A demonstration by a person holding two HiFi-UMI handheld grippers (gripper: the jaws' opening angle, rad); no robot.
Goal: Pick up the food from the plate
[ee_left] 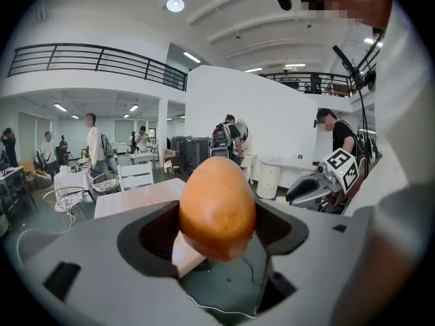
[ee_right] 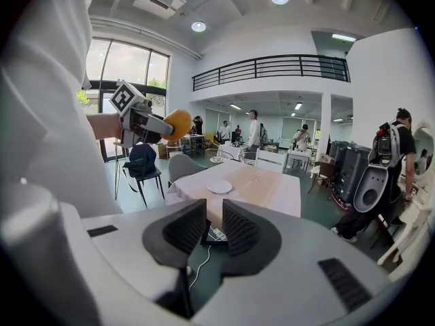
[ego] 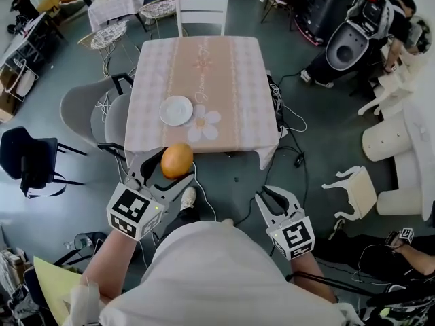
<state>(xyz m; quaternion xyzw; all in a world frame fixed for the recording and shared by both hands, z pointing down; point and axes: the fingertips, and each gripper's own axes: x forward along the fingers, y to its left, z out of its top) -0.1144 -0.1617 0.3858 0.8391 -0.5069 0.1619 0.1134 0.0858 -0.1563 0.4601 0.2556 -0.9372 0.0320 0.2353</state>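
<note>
An orange, egg-shaped food (ego: 177,160) is off the table, in the air before its near edge. My left gripper (ego: 171,170) is shut on it; in the left gripper view the food (ee_left: 217,209) fills the space between the jaws. The white plate (ego: 176,110) lies bare on the checked tablecloth (ego: 224,66), near the front left. My right gripper (ego: 275,200) hangs lower right over the floor, its jaws together on nothing (ee_right: 214,226). In the right gripper view the left gripper (ee_right: 146,124) holds the food (ee_right: 178,123) up at left, with the plate (ee_right: 219,186) beyond.
A white chair (ego: 202,12) stands at the table's far end and two grey chairs (ego: 85,107) at its left side. A dark blue chair (ego: 27,158) is farther left. Cables (ego: 292,124) run on the floor at right, near white furniture (ego: 394,134) and a person (ego: 353,39).
</note>
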